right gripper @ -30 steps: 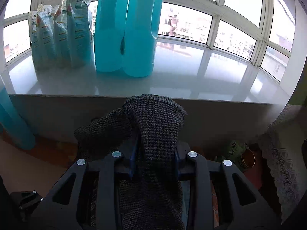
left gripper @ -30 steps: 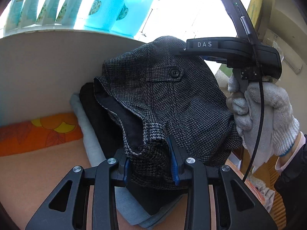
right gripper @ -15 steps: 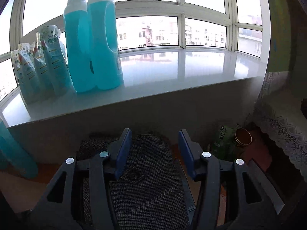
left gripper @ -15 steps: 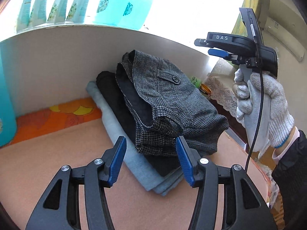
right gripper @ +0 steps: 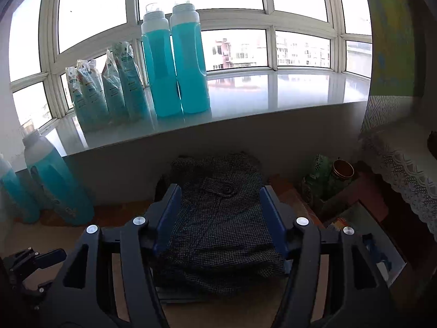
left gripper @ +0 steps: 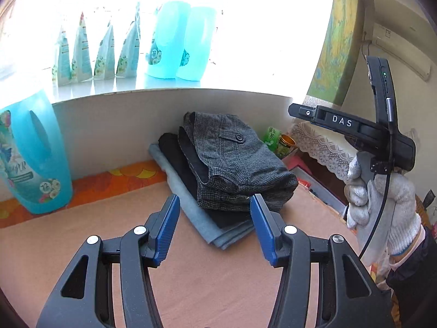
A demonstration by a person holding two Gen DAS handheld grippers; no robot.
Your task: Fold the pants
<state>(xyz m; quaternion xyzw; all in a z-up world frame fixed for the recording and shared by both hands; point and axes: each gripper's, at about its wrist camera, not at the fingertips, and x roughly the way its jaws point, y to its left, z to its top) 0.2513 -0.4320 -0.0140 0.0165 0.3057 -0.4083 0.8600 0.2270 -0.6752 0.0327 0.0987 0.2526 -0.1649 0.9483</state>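
Observation:
The grey houndstooth pants (left gripper: 235, 161) lie folded on top of a stack, over a black garment (left gripper: 174, 153) and a light blue-grey one (left gripper: 191, 207). My left gripper (left gripper: 215, 199) hangs open in front of the stack, above the peach table cloth (left gripper: 218, 273), with nothing between its blue pads. In the right wrist view the pants (right gripper: 221, 218) show between the fingers of my right gripper (right gripper: 221, 191). Its jaws are opening and the pads do not press the cloth. A gloved hand (left gripper: 382, 199) holds that gripper to the right of the stack.
A large blue detergent bottle (left gripper: 32, 153) stands at the left on the table. Two more bottles (right gripper: 174, 63) and several pouches (right gripper: 109, 87) line the windowsill behind. A green tea can (left gripper: 273, 136) and a gold can (left gripper: 286, 145) sit right of the stack, by a lace cloth (left gripper: 322, 147).
Both grippers let go of the pants and drew back from the stack. The pants dropped from a raised bunch to a flat fold on top. Both jaws widened.

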